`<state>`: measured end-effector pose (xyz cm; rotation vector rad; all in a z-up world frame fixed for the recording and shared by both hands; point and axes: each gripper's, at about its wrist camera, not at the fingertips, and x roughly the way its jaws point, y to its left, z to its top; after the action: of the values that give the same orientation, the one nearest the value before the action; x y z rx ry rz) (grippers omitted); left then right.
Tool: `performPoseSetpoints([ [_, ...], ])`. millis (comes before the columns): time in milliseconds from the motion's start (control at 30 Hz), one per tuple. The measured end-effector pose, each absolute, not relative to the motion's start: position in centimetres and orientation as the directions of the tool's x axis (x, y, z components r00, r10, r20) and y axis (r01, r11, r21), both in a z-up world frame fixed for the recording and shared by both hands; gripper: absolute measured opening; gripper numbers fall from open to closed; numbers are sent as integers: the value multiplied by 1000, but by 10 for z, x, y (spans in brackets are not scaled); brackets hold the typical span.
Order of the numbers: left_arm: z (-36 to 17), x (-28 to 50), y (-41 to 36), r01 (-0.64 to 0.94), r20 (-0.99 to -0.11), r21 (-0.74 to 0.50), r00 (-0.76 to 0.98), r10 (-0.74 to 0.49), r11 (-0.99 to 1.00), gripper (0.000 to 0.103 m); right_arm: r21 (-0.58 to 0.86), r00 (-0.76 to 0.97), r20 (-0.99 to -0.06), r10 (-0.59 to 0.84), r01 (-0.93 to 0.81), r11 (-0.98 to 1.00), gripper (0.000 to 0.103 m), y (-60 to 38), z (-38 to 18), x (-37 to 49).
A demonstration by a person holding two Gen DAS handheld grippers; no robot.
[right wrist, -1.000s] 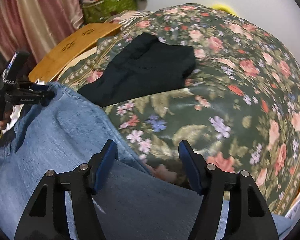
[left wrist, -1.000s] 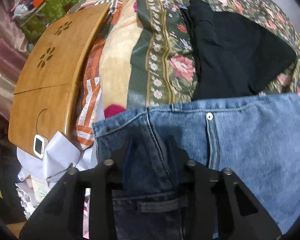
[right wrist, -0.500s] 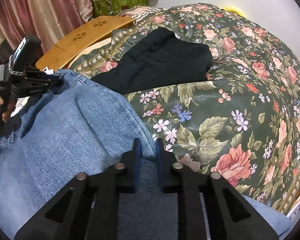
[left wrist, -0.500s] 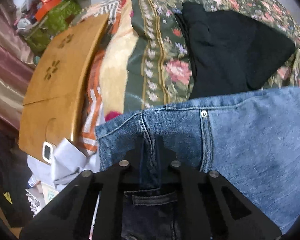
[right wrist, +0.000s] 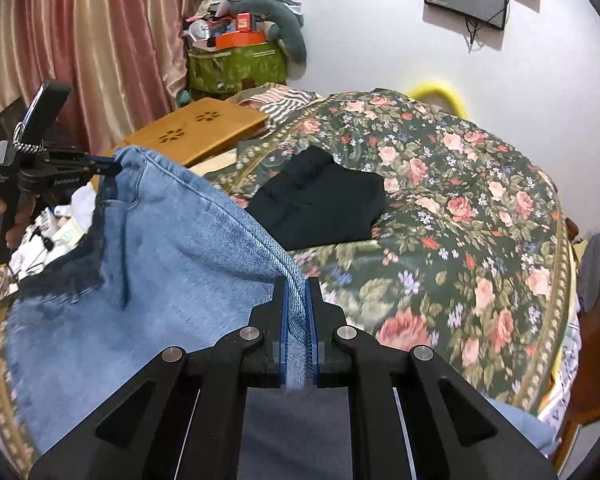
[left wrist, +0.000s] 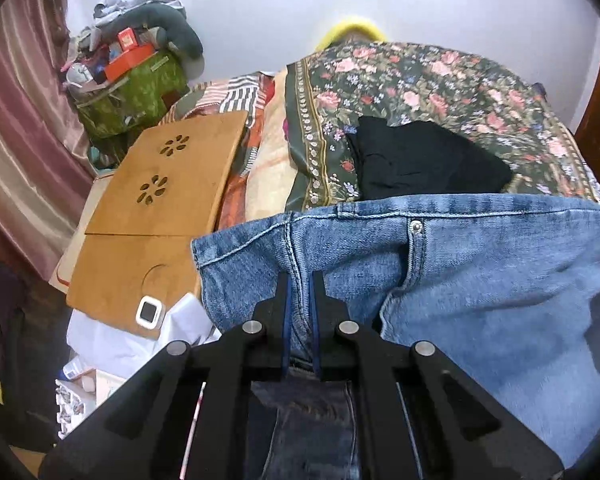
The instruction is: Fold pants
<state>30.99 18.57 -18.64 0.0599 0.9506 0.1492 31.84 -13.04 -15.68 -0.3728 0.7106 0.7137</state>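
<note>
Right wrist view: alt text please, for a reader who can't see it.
The right tongs are clamped on the top edge of blue jeans, with the left tongs gripping the far end of that edge. Beyond lie a floral bedspread and a folded black garment.

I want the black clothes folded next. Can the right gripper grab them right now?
Probably not yet. The right gripper is shut on the blue jeans, so it is busy. The folded black garment lies uncovered on the floral bedspread beyond it, so once the jeans are let go, nothing seems to block the way.

Left claw [left wrist: 300,280] clamped tight; right claw [right wrist: 296,284] likewise, both tilted downward.
</note>
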Motion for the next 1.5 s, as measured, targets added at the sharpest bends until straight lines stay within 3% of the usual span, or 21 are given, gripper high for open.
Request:
performPoseSetpoints([
  [400, -171, 204, 189, -126, -784, 61, 607, 125, 990, 7, -51, 523, -690, 500, -724, 688, 7, -139, -167, 218],
  [800, -220, 123, 191, -144, -851, -22, 521, 57, 989, 13, 17, 454, -737, 502, -729, 684, 7, -143, -212, 168],
  [1033, -225, 105, 186, -168, -858, 10, 505, 95, 986, 16, 56, 442, -734, 516, -718, 694, 8, -146, -221, 162],
  [1100, -215, 102, 187, -179, -849, -4, 520, 91, 984, 20, 95, 419, -734, 535, -716, 691, 11, -149, -219, 164],
  [1267, -181, 105, 180, -182, -808, 21, 577, 124, 983, 54, 122, 398, -727, 559, -726, 676, 14, -159, -207, 164],
  [1333, -167, 112, 175, -179, -787, 27, 602, 131, 983, 64, 110, 427, -711, 558, -716, 689, 21, -170, -197, 166],
  [1400, -157, 124, 169, -171, -771, 27, 624, 129, 985, 70, 99, 465, -694, 550, -695, 712, 37, -184, -189, 171],
  [1500, -148, 150, 157, -153, -759, 32, 639, 124, 988, 80, 83, 540, -674, 504, -623, 778, 51, -214, -177, 190],
])
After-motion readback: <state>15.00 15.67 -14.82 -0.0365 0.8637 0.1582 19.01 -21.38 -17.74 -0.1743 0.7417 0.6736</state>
